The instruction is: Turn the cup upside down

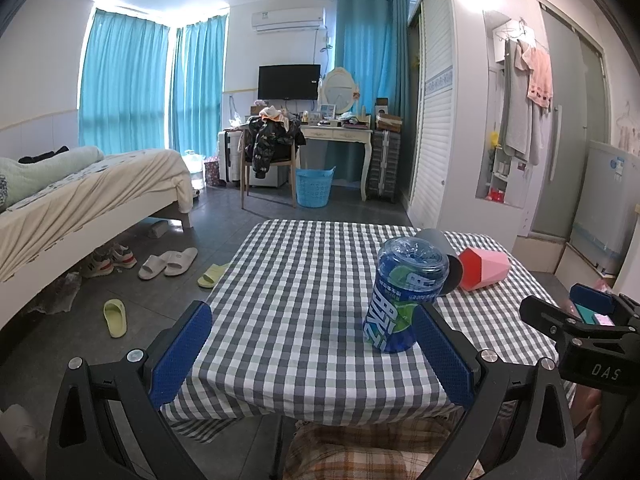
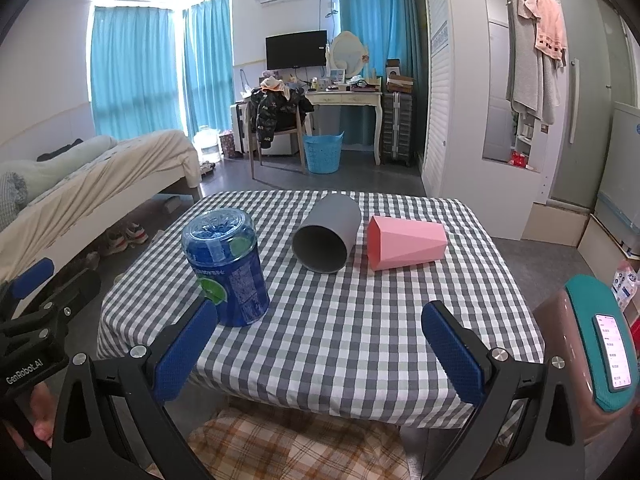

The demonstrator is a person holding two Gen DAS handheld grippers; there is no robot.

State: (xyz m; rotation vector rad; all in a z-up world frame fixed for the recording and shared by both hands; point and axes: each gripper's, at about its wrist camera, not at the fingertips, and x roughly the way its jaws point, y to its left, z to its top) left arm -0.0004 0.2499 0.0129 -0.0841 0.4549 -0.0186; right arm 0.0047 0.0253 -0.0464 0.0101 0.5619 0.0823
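Observation:
A blue plastic cup [image 1: 404, 292] with a printed label stands upside down on the checked tablecloth [image 1: 304, 300]; it also shows in the right wrist view [image 2: 228, 268]. A grey cup [image 2: 326, 238] lies on its side, mouth toward me. A pink faceted cup [image 2: 406, 242] lies on its side beside it. My left gripper [image 1: 312, 352] is open and empty near the table's front edge, its right finger [image 1: 442, 356] just in front of the blue cup. My right gripper [image 2: 320, 348] is open and empty at the front edge.
The small table stands over a plaid cushion [image 2: 296, 448]. A bed [image 1: 80, 200] and slippers [image 1: 168, 262] are on the left. A white wardrobe [image 1: 448, 120] is on the right. A phone on a teal pad [image 2: 612, 348] sits at the right.

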